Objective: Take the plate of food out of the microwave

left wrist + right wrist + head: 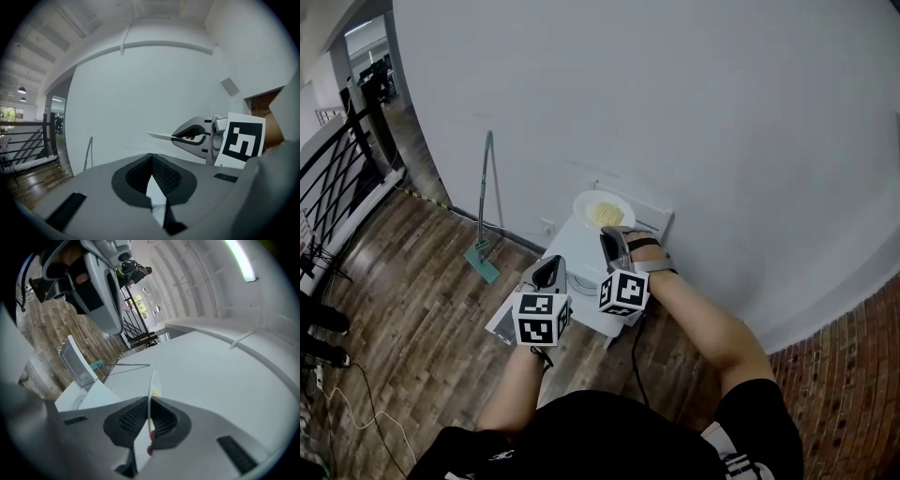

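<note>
A white plate (pixel 603 210) with yellow food hangs in the air above the white microwave (pixel 572 246), close to the wall. My right gripper (pixel 612 234) is shut on the plate's near rim. In the right gripper view the plate (pixel 153 383) shows edge-on between the closed pads of the right gripper (pixel 150 401). The left gripper view catches the right gripper (pixel 180 136) and the thin plate (pixel 159 136) from the side. My left gripper (pixel 548 270) hovers over the microwave's left side. Its own view shows this left gripper (pixel 151 159) shut with nothing between the pads.
The microwave door (pixel 502 323) stands open to the left, and again as the door (pixel 77 362) in the right gripper view. A teal floor squeegee (pixel 484 246) leans on the wall to the left. A black railing (pixel 337 178) runs along the far left. Cables lie on the wooden floor (pixel 403 309).
</note>
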`<control>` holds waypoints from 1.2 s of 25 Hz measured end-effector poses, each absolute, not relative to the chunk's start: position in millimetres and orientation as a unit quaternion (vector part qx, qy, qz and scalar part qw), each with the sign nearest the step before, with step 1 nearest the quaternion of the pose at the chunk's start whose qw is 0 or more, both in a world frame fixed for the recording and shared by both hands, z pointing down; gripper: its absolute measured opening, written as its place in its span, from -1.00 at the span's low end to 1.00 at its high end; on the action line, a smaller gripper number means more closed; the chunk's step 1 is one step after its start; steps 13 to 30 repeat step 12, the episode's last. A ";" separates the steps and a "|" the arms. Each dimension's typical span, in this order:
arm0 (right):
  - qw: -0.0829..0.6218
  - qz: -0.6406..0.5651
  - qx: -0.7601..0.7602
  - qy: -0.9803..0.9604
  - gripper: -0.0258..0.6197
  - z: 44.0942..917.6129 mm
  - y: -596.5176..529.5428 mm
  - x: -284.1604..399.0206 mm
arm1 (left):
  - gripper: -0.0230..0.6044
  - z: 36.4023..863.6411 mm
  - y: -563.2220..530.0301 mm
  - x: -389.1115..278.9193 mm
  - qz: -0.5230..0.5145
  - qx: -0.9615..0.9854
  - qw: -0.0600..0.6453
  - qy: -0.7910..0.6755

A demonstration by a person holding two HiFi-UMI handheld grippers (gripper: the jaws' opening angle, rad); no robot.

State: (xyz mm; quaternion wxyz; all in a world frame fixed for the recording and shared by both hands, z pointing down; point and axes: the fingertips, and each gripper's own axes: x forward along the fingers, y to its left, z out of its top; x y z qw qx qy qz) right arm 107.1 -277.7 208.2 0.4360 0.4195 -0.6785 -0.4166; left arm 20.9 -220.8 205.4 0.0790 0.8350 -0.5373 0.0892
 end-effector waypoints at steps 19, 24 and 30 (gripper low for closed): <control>0.461 -0.430 0.419 -0.653 -0.84 219.0 -290.8 121.2 | -0.94 205.1 -230.6 25.8 0.070 0.842 0.088 -0.528; 0.461 -0.430 0.419 -0.653 -0.84 219.0 -290.8 121.2 | -0.94 205.1 -230.6 25.8 0.070 0.842 0.088 -0.528; 0.461 -0.430 0.419 -0.653 -0.84 219.0 -290.8 121.2 | -0.94 205.1 -230.6 25.8 0.070 0.842 0.088 -0.528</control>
